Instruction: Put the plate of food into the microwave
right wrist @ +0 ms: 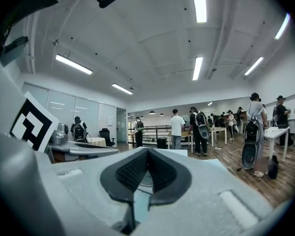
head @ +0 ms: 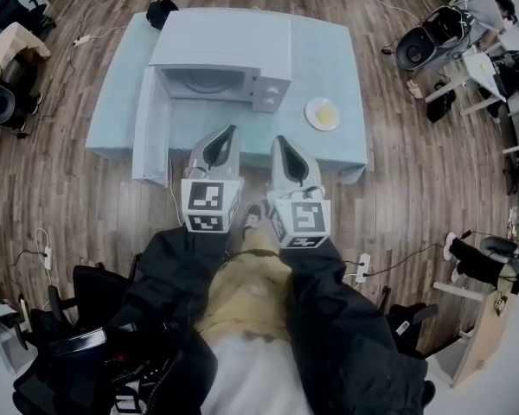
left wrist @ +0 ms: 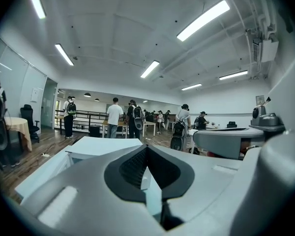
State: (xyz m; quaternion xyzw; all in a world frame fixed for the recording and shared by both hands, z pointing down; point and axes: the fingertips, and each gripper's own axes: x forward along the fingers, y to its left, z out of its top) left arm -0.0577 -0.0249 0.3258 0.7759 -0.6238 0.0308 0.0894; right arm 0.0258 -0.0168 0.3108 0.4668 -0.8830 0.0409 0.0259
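While my left gripper (head: 232, 132) and right gripper (head: 278, 141) are both closed on nothing, the plate (head: 310, 109) holds yellow food (head: 326, 114) beside the open microwave (head: 225, 46), with a turntable (head: 209, 82) inside.

Microwave (head: 221, 46) door (head: 144, 128) (swung left) seemingly leaves its mouth clear; bare table (head: 329, 59) around plate (head: 322, 113).

There is one table (head: 350, 150), one microwave (head: 221, 57), one plate of food (head: 322, 113), and two grippers: left gripper (head: 231, 131), right gripper (head: 279, 140).
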